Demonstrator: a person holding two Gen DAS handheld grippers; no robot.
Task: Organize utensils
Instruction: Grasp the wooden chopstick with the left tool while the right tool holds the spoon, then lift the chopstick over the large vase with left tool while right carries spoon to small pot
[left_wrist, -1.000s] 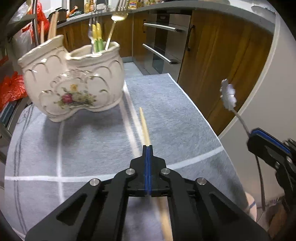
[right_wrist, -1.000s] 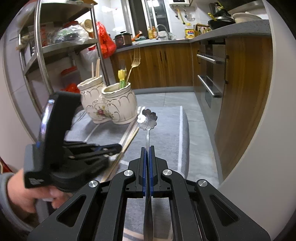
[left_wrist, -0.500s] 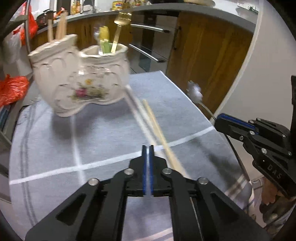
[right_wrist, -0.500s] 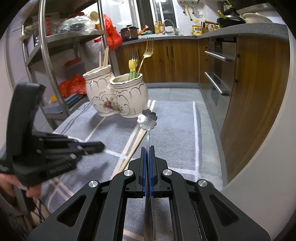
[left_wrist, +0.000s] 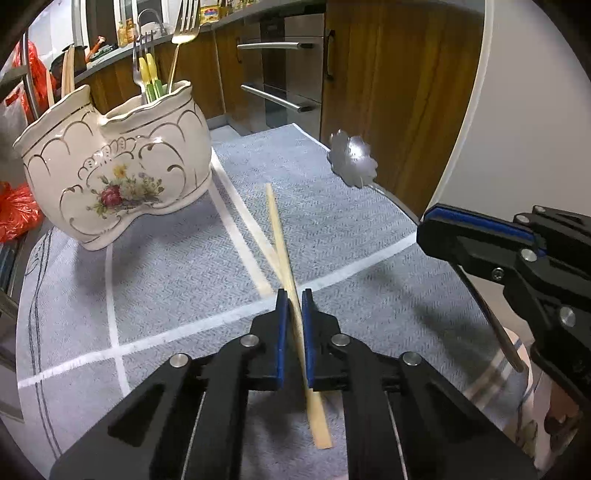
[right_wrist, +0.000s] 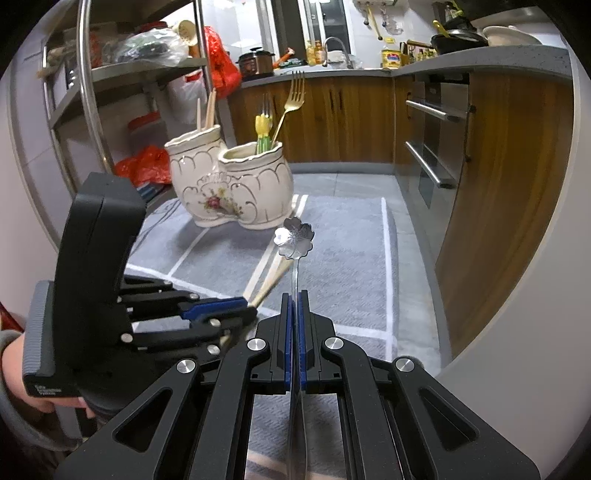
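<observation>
Chopsticks (left_wrist: 282, 254) lie on the grey cloth (left_wrist: 177, 280) and run between the fingers of the left gripper (left_wrist: 293, 301), whose blue-padded jaws stand slightly apart on either side of the wood; whether the pads touch it cannot be told. One blunt end lies under that gripper's body, and the tips point ahead toward the ceramic holder (left_wrist: 110, 173), which stands ahead and to its left on the cloth.

The right gripper (right_wrist: 294, 295) is clamped on the thin handle of a flower-shaped spoon (right_wrist: 295, 240), the bowl raised just ahead of its fingertips. From the left wrist view the same spoon (left_wrist: 352, 158) hangs in the air off to the right, above the cloth's edge.

The holder (right_wrist: 229, 188) has two compartments: its left one carries wooden chopsticks, its right one forks (right_wrist: 291, 99) with yellow and green handles and a gold one.
</observation>
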